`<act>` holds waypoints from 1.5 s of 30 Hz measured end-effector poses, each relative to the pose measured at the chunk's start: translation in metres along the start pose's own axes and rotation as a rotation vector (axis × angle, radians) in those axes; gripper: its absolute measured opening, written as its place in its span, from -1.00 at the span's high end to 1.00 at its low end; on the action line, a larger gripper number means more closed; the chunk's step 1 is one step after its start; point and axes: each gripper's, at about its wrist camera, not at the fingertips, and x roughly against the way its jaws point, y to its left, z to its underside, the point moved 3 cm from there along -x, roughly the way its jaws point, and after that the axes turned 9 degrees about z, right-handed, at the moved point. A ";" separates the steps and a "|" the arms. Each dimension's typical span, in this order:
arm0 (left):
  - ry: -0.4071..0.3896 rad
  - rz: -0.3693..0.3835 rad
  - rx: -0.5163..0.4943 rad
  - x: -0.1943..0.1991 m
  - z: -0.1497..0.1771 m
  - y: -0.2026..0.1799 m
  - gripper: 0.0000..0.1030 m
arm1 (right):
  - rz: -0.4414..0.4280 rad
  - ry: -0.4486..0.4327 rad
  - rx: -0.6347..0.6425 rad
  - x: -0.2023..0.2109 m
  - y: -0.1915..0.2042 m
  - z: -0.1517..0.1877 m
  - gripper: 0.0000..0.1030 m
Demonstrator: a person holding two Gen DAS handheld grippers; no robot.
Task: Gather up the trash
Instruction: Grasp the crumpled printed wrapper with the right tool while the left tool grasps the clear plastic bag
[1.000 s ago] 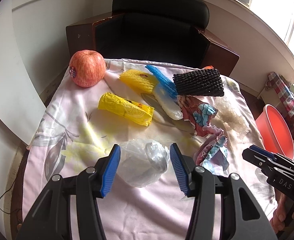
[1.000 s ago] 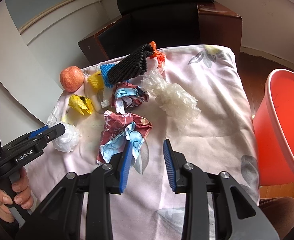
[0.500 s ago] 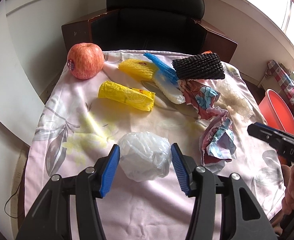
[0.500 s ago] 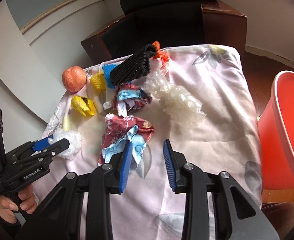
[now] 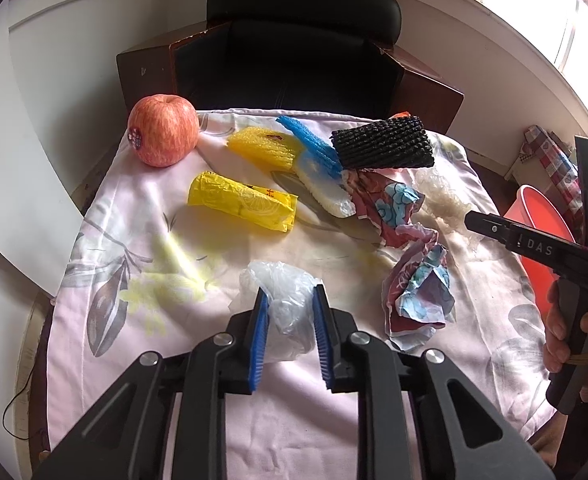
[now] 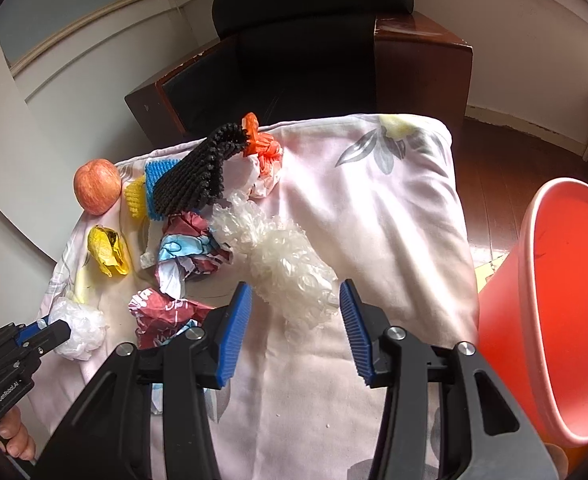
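1. The left gripper (image 5: 290, 316) is closing its jaws on a crumpled white plastic bag (image 5: 284, 306), which lies at the near middle of the pink floral tablecloth (image 5: 106, 248); the blue pads press into its sides, and the thin, translucent film bulges up between them.
2. The right gripper (image 6: 295, 330) is opening its jaws, now fairly wide, with the near end of a clear crinkled plastic wad (image 6: 282, 256) lying between the pads, which do not touch it.
3. That wad is whitish, glossy and puffy, stretched out lengthwise across the middle of the cloth.
4. Two crumpled red-and-blue patterned papers (image 6: 190, 252) lie just left of the wad.
5. Farther back lie a black foam net (image 5: 381, 148), blue and yellow foam nets (image 5: 262, 146), a yellow wrapper (image 5: 240, 200) and an orange-and-white bag (image 6: 264, 158).
6. A red apple (image 5: 162, 130) stands at the far left corner.
7. A red bucket (image 6: 553, 300) stands beside the table on the right.
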 end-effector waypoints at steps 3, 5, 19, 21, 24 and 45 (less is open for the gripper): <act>-0.005 0.003 0.005 0.002 -0.002 -0.001 0.62 | 0.005 -0.003 -0.005 -0.003 0.000 0.001 0.21; -0.008 0.000 -0.002 0.002 -0.004 -0.004 0.62 | -0.001 0.012 -0.011 -0.004 -0.001 0.003 0.63; -0.011 -0.005 -0.028 0.002 -0.007 -0.017 0.63 | -0.061 -0.038 -0.084 0.026 -0.015 0.014 1.00; -0.010 -0.006 -0.027 0.003 -0.007 -0.017 0.63 | -0.067 -0.052 -0.091 0.032 -0.015 0.012 0.99; -0.009 -0.005 -0.021 0.003 -0.007 -0.017 0.63 | -0.152 -0.017 -0.066 0.035 -0.004 0.011 0.99; -0.009 0.022 -0.001 0.004 0.001 -0.009 0.62 | -0.112 0.098 0.104 0.001 0.063 0.056 0.79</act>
